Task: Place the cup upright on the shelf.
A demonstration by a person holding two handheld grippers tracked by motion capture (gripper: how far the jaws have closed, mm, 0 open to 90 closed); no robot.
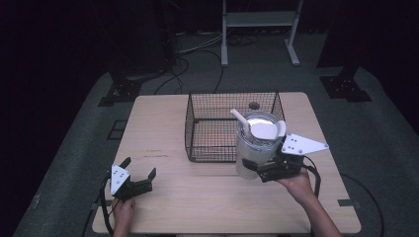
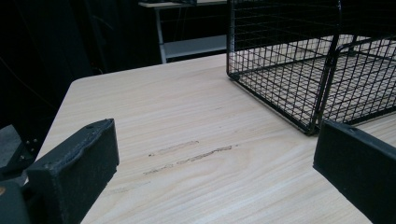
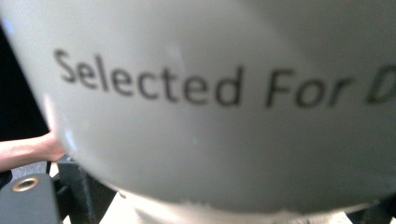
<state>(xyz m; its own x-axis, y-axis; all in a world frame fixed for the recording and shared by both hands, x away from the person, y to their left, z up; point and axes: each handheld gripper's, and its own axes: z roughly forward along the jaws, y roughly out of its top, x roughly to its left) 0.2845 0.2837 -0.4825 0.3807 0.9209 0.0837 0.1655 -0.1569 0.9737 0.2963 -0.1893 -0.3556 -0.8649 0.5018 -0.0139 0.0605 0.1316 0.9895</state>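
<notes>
A tall white cup [image 1: 254,145] with a clear lid, a white straw [image 1: 240,118] and a white scoop-like piece on top is held in front of the right front corner of the black wire basket [image 1: 232,94]. My right gripper [image 1: 251,167] is shut on the cup's lower part. In the right gripper view the cup's wall [image 3: 224,116] is very close and reads "Selected For". My left gripper [image 1: 139,167] rests open near the table's front left, with bare wood between its jaws [image 2: 217,140]. The basket [image 2: 289,70] stands ahead of it to the right.
The wooden table [image 1: 197,197] has bare room left of the basket and along the front edge. Beyond the far edge are dark floor, cables [image 1: 197,49] and a white stand [image 1: 259,19]. A person's forearm [image 3: 28,151] shows left of the cup.
</notes>
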